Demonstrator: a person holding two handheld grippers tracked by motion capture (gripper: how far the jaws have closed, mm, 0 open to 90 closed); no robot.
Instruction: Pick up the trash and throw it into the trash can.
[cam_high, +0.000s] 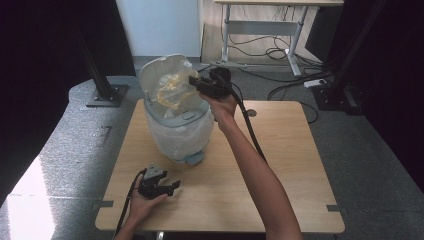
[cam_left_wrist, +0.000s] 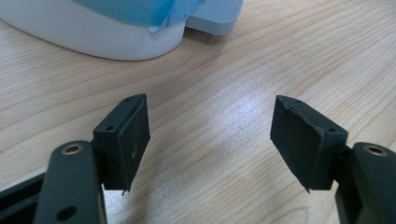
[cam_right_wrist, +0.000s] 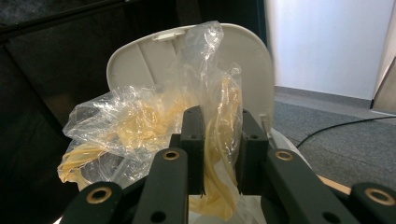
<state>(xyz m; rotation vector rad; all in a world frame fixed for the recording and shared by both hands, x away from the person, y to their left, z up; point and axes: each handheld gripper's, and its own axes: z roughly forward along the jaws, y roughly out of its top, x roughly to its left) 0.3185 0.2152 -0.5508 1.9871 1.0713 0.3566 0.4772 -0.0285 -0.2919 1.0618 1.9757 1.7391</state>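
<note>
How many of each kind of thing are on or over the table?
Grippers: 2, left gripper and right gripper
White bins: 1, the bin
Crumpled plastic bags: 1, the plastic bag
Total: 4

Bare forearms; black claws (cam_high: 159, 186) (cam_high: 196, 81), brass-ringed screw holes, black cables.

Bag (cam_high: 172, 90) in right tongs (cam_high: 192, 81) over bin (cam_high: 177, 132), left tongs (cam_high: 176, 186) on table (cam_high: 280, 170) in front.

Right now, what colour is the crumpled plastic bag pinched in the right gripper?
The crumpled clear plastic bag is see-through with yellowish streaks inside, clearest in the right gripper view.
</note>
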